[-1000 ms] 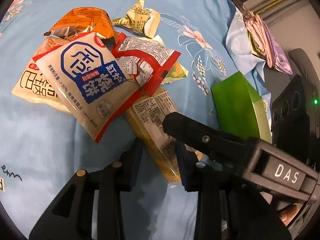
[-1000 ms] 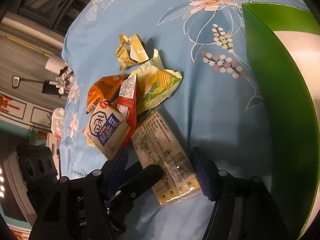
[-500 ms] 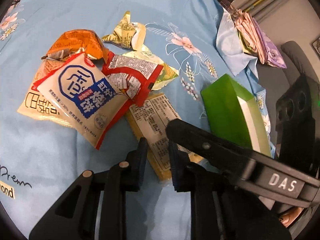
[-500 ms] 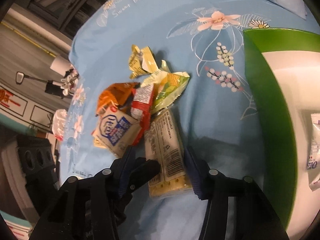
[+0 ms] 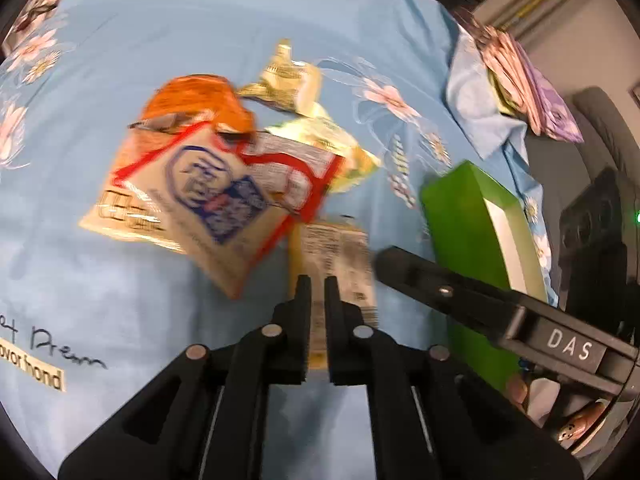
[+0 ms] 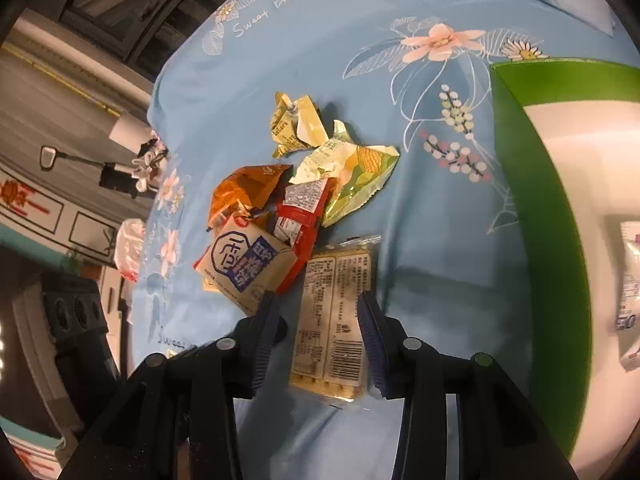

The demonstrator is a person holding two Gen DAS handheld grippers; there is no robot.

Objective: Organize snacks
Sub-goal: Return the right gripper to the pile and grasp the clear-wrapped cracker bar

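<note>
A long clear cracker pack (image 5: 340, 256) with a printed label lies on the blue floral cloth (image 5: 120, 300). My left gripper (image 5: 318, 284) is shut on its left edge, and yellow shows through the thin gap between the pads. In the right wrist view the same cracker pack (image 6: 336, 320) runs lengthwise between the fingers of my right gripper (image 6: 318, 300). Those jaws are closing, with small gaps still beside the pack. One right finger (image 5: 424, 276) reaches in beside the pack in the left wrist view. A green box (image 6: 532, 240) with a white inside stands open at the right.
Just beyond the pack is a pile of snack bags: a white-and-blue one (image 6: 244, 268), a red one (image 6: 304, 208), an orange one (image 6: 248, 188), a yellow-green corn one (image 6: 360, 176) and a crumpled yellow wrapper (image 6: 296, 128). A white packet (image 6: 630, 280) lies in the box. Folded cloths (image 5: 520, 76) sit far right.
The left jaws closed on the pack's edge and rose a little. The pack swung from a slant to lengthwise between the right fingers, which narrowed around it.
</note>
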